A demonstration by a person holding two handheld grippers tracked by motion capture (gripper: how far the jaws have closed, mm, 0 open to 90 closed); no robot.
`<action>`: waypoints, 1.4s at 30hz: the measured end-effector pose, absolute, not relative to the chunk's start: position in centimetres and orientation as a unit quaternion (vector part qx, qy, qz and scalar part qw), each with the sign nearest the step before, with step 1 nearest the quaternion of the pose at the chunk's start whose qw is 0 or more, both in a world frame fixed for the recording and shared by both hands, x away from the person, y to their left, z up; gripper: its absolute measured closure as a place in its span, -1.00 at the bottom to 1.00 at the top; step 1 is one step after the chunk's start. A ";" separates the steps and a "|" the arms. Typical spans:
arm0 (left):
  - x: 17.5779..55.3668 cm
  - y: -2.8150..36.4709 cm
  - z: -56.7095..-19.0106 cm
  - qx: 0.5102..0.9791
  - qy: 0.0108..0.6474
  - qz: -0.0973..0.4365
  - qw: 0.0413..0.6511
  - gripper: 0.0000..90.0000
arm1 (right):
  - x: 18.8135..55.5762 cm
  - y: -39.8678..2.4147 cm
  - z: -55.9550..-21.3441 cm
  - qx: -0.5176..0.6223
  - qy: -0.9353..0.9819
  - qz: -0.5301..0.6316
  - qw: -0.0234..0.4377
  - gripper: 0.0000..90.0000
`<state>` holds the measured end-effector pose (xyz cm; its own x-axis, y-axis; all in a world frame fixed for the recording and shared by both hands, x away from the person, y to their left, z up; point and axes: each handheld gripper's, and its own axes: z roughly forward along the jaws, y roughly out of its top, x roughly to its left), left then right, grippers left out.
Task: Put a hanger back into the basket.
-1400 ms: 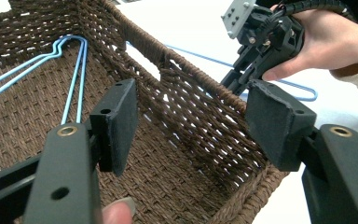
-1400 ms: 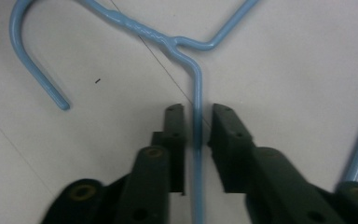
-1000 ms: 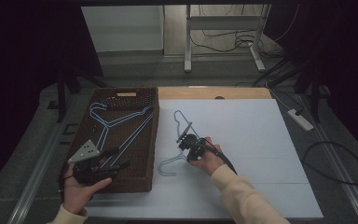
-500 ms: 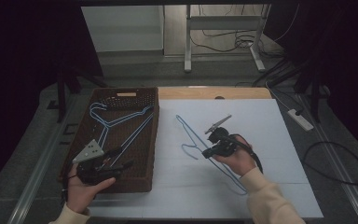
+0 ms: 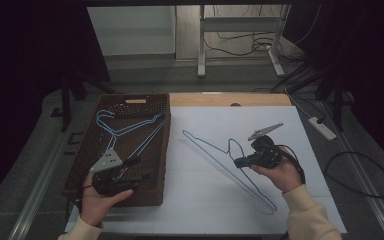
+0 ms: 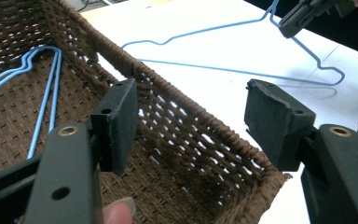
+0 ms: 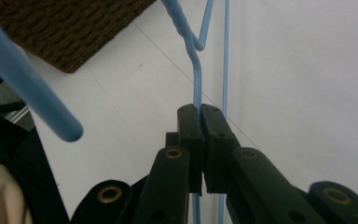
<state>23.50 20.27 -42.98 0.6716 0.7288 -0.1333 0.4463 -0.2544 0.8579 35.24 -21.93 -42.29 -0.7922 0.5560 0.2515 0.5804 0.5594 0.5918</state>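
Two hangers (image 5: 130,131) are seen lying in basket (image 5: 156,107), at table's left, on white sheet (image 5: 205,200). L gripper (image 5: 139,169) is held over basket's near end by L hand (image 5: 100,197); jaws stand wide apart w/ nothing between them. In L gripper view, pads (image 6: 121,122) are seen either side of basket's woven wall (image 6: 200,140), no contact made; hanger wires (image 6: 42,88) lie on basket floor behind.

Mid-table: third hanger (image 5: 215,160) is seen w/ long wire running diagonally from near basket's far corner twd near right of sheet. It is gripped at the neck, just below the twist, by R gripper (image 5: 238,162), held in R hand (image 5: 280,172). Jaws are closed tight on the wire; confirmed in R gripper view, where pads (image 7: 200,128) are pressed together w/ wire (image 7: 197,84) pinched between, twist just above. Whether the hanger's far end touches the sheet cannot be told. Basket corner (image 7: 70,28) is seen upper left in that view.
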 end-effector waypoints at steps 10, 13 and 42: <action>24.7 17.6 -41.8 0.791 0.346 0.140 0.484 -0.20 | 33.9 -23.5 -40.5 -0.302 -0.882 -0.360 0.024 0.95; 25.5 16.5 -41.2 0.796 0.334 0.138 0.485 -0.21 | 33.4 -24.0 -40.2 -0.297 -0.883 -0.362 0.024 0.95; 35.7 3.3 -41.0 0.913 0.159 0.113 0.359 -0.17 | 32.6 -25.3 -38.7 -0.256 -0.891 -0.369 0.058 0.95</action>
